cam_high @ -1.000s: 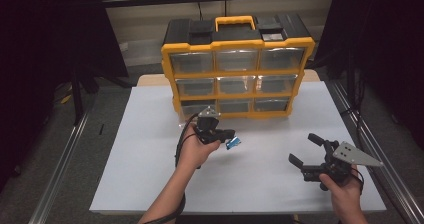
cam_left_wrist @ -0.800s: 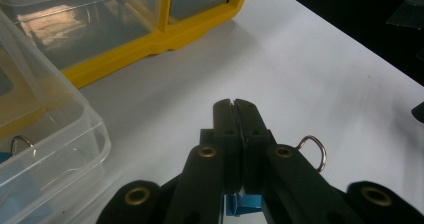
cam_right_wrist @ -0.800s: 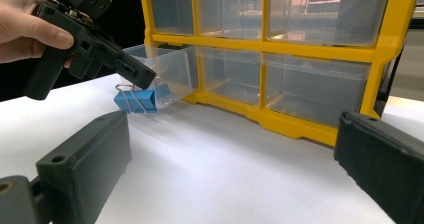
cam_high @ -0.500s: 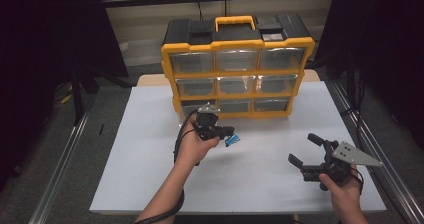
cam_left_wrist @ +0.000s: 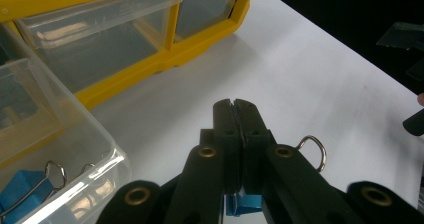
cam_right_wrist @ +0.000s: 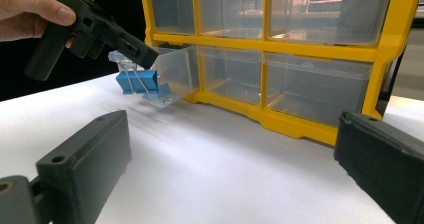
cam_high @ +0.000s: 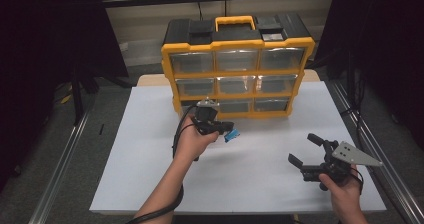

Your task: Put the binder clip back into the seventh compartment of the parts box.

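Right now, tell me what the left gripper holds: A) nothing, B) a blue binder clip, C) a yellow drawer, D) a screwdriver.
B: the left gripper is shut on the wire handles of a blue binder clip, in front of the pulled-out clear drawer.

high view overhead, gripper views close, sharing organizer [cam_high: 237, 74]

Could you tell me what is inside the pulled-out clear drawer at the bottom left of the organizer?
The pulled-out drawer holds a blue binder clip; anything more is cut off from view.
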Available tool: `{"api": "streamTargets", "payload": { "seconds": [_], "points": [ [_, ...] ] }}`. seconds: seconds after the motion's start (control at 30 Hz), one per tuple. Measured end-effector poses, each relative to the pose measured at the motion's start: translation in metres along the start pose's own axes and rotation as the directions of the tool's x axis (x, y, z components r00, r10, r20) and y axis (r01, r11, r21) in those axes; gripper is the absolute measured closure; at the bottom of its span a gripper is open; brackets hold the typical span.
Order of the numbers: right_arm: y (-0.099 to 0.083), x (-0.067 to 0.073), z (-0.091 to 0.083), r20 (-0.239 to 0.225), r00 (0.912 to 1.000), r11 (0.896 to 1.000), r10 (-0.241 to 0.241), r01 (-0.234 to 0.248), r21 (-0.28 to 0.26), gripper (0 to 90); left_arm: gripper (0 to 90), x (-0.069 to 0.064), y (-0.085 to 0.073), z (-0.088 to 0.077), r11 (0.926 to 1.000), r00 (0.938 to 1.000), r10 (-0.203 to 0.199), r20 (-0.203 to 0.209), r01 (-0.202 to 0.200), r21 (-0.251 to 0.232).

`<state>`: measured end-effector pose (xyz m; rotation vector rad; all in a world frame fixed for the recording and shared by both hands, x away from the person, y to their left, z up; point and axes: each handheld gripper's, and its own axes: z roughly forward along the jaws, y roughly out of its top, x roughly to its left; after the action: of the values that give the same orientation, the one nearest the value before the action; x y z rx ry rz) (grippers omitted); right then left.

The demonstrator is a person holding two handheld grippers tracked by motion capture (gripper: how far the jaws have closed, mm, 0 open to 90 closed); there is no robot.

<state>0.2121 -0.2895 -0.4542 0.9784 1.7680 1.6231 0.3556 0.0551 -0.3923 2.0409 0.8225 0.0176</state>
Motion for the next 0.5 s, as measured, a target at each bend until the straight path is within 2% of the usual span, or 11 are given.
{"api": "streamTargets", "payload": {
  "seconds": [0.2,0.3,0.5],
  "points": [
    [0.0,-0.0003,-0.0001,-0.001,1.0,1.0,0.001,-0.001,-0.001,1.7,89.2,0.0011,0.0041,-0.0019,1.0,0.9999,0.002,-0.011,-0.002,0.006],
    [0.0,-0.0002,0.0,-0.001,1.0,1.0,0.001,-0.001,-0.001,1.7,89.2,0.0012,0.0056,-0.0022,0.9999,1.0,-0.005,-0.006,0.005,-0.01],
    [0.0003,-0.0006,-0.0005,0.002,1.0,1.0,0.001,-0.001,-0.002,1.6,89.2,0.0011,0.0102,-0.0039,1.0,1.0,-0.001,-0.008,0.001,0.004]
  ]
}}
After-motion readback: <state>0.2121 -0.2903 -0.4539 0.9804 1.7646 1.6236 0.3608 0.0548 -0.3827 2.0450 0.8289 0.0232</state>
